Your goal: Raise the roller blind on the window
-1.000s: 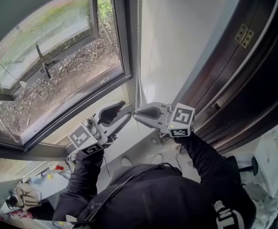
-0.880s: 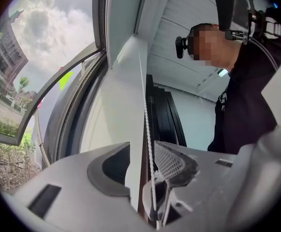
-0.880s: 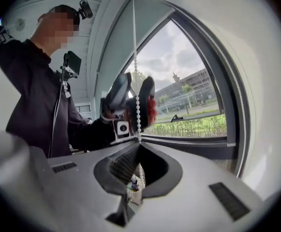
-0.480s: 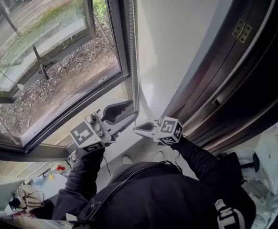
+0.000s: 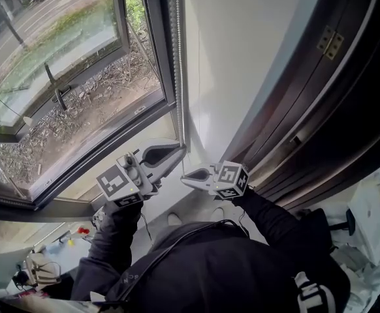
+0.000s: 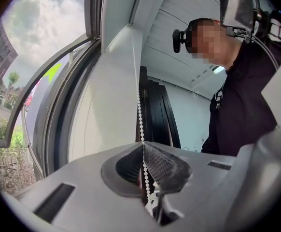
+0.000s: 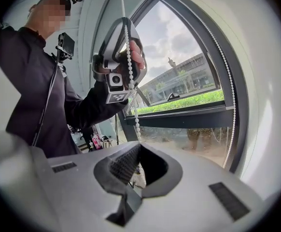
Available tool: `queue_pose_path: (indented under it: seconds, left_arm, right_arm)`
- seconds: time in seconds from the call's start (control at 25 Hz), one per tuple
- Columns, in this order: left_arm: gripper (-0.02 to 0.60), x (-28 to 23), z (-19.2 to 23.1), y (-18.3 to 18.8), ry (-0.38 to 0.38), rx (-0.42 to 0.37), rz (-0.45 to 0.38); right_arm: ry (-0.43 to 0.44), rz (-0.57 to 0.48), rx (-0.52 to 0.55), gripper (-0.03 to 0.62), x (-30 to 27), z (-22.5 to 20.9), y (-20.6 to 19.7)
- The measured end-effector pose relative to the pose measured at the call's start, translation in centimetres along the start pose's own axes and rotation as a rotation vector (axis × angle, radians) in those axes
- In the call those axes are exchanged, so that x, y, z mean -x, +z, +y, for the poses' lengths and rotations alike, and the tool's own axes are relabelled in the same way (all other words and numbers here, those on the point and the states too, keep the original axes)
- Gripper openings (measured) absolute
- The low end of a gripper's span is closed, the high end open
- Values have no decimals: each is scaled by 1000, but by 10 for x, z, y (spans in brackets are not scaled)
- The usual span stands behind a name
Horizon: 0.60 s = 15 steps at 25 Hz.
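Note:
A white bead chain (image 5: 179,77) hangs down the dark window frame (image 5: 156,57) at the window's right side. My left gripper (image 5: 182,149) points level at it. Its jaws have just closed, and the chain (image 6: 139,110) now runs down between the ribbed pads (image 6: 162,166), which pinch it. Just below and to the right, my right gripper (image 5: 184,177) is shut on the same strand (image 7: 129,66) where it enters the jaws (image 7: 137,146). The right gripper view shows the left gripper (image 7: 127,42) above on the chain. A second strand (image 7: 232,105) hangs by the frame.
A white wall (image 5: 242,57) stands right of the chain, then a dark wooden door (image 5: 333,96) with a brass hinge (image 5: 327,41). A tilted window sash with a handle (image 5: 59,93) is on the left. Cluttered desk items (image 5: 33,266) lie at the bottom left.
My right gripper has dropped lower, still shut on the chain. My left gripper's jaws stood wide around the chain before and are now shut on it.

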<state>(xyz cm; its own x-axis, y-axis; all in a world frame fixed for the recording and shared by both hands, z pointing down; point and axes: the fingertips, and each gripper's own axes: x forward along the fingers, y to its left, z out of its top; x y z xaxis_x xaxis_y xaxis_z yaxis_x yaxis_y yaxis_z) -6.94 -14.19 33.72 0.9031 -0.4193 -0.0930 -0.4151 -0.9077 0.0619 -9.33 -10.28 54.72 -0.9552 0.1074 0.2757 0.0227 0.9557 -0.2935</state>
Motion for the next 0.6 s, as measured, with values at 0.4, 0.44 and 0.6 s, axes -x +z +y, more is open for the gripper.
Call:
queue_pose_path:
  seconds: [0.4, 0.44, 0.6]
  left_arm:
    - [8, 0, -2, -24, -19, 65, 61]
    - [8, 1, -2, -31, -10, 91, 60]
    - [8, 7, -3, -74, 9, 171, 89]
  right_arm:
    - [-7, 77, 105, 10, 2, 7, -18]
    - [-22, 52, 106, 18, 5, 5, -16]
    - [-74, -155, 47, 165, 37, -8, 35]
